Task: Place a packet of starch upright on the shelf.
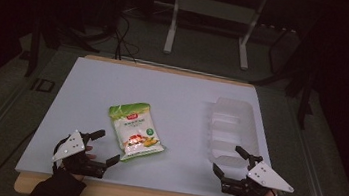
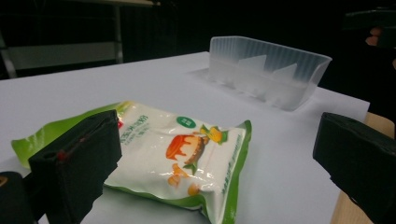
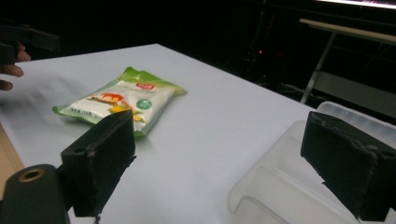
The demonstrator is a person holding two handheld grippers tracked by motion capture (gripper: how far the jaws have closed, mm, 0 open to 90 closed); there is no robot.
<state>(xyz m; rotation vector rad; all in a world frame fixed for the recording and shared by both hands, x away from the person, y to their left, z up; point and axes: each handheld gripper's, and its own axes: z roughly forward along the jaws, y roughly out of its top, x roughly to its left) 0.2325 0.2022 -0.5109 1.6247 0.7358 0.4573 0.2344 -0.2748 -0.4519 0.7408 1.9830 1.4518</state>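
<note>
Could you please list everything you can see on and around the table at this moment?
snack bag: one, green and white, on the table left of centre, lying flat.
clear plastic tray: one, see-through with dividers, on the table's right side.
table: one, white top with a wooden edge.
metal stand: one, pale grey, on the floor beyond the table.
left gripper: one, black, near edge left, jaws open beside the bag.
right gripper: one, black, near edge right, jaws open by the tray.

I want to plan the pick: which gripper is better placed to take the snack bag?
Left. The left gripper is open beside the snack bag; the right gripper sits by the clear tray.
</note>
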